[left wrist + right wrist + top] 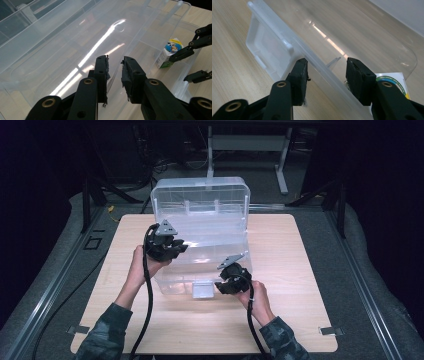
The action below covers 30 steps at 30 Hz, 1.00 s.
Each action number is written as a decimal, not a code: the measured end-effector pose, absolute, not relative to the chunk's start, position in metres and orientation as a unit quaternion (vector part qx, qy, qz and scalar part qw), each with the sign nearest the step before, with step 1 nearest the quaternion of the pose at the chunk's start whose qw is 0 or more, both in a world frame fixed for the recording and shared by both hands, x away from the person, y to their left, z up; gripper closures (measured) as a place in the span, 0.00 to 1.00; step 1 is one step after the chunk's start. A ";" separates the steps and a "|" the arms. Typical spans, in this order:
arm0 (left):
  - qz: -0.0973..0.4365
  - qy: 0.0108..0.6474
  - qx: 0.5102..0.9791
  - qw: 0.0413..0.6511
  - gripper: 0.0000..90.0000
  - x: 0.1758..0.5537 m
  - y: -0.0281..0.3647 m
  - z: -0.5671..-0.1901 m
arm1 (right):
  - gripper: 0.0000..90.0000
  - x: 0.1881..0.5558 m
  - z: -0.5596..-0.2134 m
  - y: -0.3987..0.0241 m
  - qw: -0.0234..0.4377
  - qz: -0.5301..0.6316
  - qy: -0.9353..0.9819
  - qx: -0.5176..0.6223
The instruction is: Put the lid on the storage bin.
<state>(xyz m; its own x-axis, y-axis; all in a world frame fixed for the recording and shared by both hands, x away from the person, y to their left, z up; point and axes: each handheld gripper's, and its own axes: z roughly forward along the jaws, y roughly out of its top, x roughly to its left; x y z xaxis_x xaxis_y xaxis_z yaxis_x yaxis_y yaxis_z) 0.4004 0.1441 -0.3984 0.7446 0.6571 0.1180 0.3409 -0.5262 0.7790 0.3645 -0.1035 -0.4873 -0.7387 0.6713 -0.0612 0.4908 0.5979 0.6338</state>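
**A:** What are the jaws doing?

**B:** The left gripper (115,60) has narrow jaws. The right gripper (328,61) has wider ones. Each pair sits over a wall of the clear box (50,37), not squeezing.

**A:** Where's the little carton (171,50)?

**B:** Inside, just past the right jaws. One box, one carton.

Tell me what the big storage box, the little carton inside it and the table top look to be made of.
Storage box: clear glossy plastic, apparently; the wood shows through it and light streaks its walls.
Carton: probably printed, coated paperboard, with folded edges and colour graphics.
Table top: light wood or wood-look laminate, matt, grain lines visible.
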 end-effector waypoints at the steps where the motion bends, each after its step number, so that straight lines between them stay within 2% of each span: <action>1: 0.206 0.292 0.850 0.387 0.81 0.399 0.144 -0.399 | 0.59 0.365 -0.487 -0.104 0.148 0.304 0.882 0.329; 30: 0.233 0.284 0.844 0.391 0.78 0.387 0.144 -0.405 | 0.60 0.366 -0.483 -0.109 0.128 0.309 0.877 0.344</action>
